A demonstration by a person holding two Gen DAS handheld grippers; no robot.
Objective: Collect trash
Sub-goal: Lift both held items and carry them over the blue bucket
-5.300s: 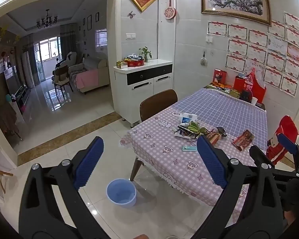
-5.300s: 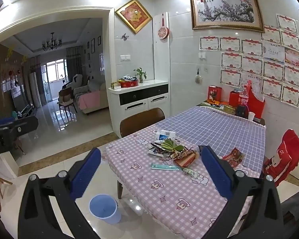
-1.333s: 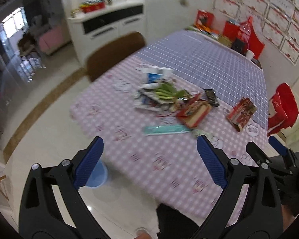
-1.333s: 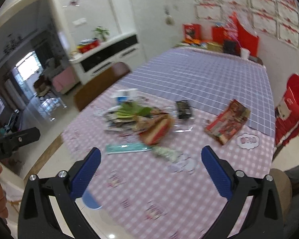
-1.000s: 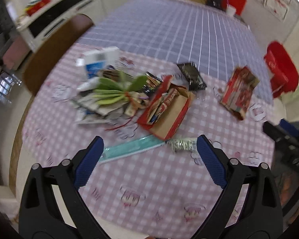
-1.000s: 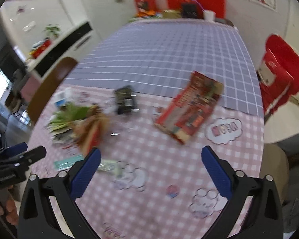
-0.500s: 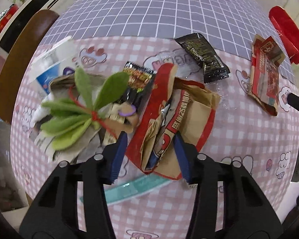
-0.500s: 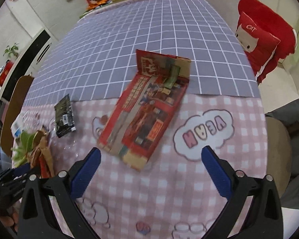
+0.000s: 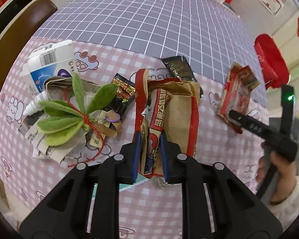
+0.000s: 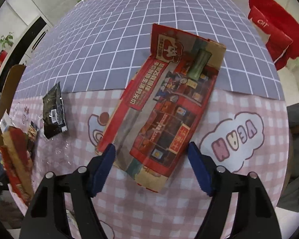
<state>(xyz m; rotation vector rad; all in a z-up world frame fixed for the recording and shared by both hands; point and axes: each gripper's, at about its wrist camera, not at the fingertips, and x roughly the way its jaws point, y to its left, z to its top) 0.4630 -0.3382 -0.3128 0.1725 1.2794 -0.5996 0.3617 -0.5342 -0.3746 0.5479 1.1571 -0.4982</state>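
A crumpled red and brown paper bag [image 9: 175, 111] lies in the middle of the pink checked tablecloth [image 9: 149, 209]. My left gripper [image 9: 149, 157] points steeply down, and its closing jaws pinch the bag's near folded end between the blue pads. A flat red printed paper bag [image 10: 165, 103] lies further right. My right gripper [image 10: 151, 167] straddles its near end with the jaws closing; the pads stand clear of the bag's edges. In the left wrist view a hand [image 9: 273, 169] holds the right gripper [image 9: 257, 127] over the flat red bag [image 9: 237, 95].
Left of the crumpled bag lie a green felt leaf bundle [image 9: 69, 111], torn papers, a white and blue box [image 9: 47, 65] and a small wrapper [image 9: 121, 93]. A black snack wrapper [image 10: 53, 111] lies between the bags. A brown chair [image 9: 16, 29] and a red cushion [image 10: 277, 31] flank the table.
Both grippers came down close over the table. The left jaws went from wide open to pinching the crumpled bag. The right jaws narrowed around the flat red bag's end.
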